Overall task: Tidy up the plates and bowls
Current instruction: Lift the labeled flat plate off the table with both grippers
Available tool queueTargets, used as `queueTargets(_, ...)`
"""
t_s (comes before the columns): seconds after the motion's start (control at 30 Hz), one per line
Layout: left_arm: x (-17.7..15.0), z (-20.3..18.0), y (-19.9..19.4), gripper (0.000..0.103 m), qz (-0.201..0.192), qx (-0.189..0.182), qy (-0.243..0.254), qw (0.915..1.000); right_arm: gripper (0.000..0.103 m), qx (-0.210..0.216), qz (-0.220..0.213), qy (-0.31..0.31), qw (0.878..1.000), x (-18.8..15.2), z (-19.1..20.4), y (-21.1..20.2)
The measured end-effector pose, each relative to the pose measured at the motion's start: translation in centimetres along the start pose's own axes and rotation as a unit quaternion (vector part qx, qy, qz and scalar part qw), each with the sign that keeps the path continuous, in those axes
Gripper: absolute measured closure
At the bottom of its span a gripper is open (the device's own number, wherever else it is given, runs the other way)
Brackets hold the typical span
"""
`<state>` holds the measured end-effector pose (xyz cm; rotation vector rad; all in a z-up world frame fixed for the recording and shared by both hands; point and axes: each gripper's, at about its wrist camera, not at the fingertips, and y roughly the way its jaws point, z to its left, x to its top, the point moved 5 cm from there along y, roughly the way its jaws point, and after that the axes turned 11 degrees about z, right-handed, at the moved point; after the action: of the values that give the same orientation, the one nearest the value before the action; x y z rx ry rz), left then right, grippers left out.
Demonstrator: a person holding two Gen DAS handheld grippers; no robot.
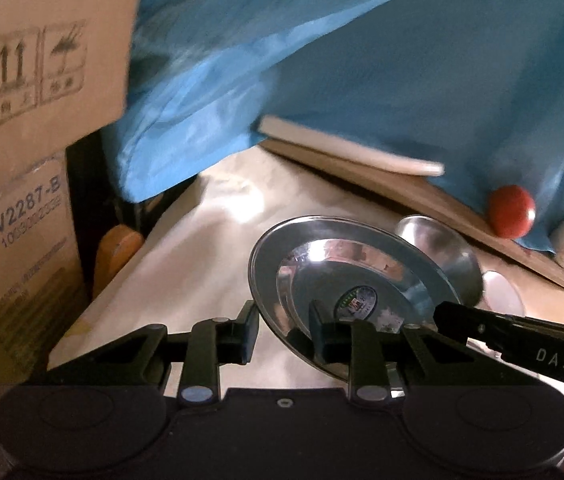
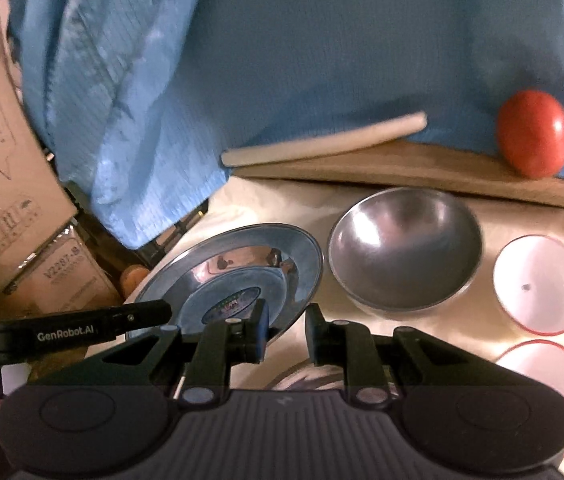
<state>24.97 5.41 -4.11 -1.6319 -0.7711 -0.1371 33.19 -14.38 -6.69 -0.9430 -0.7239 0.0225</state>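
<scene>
A shiny steel plate with a round sticker in its centre hangs tilted above the cream table cover. My left gripper is shut on its near rim. In the right wrist view the same plate has its right rim between the pads of my right gripper, which is shut on it. The other gripper's black fingers reach the plate from the right in the left wrist view. A steel bowl stands upright just right of the plate.
Two white bowls with red rims sit at the right. A red ball and a white strip lie on a cardboard sheet under blue cloth. Cardboard boxes stand left.
</scene>
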Motion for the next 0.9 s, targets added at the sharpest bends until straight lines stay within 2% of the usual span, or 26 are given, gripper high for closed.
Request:
queueTargets(0.17,-1.2,-2.9,-0.5,0.075,-0.003,-0.014,0.038,0.9992,0.081,-0.009,-0.010,0.006,1.000,-1.6,-1.8,-2.7)
queueTargets(0.5,-4.3,-7.2,0.2,0.075,0.021,-0.038,0.086,0.9953,0.080,-0.025,0.002,0.024,0.999,-5.9,-5.4,-6.1)
queueTargets(0.9,-7.7,-8.9,0.4,0.074,0.048,-0.022,0.093,0.9943,0.080,-0.019,0.036,0.017,0.999,-8.9,-6.5,-6.6)
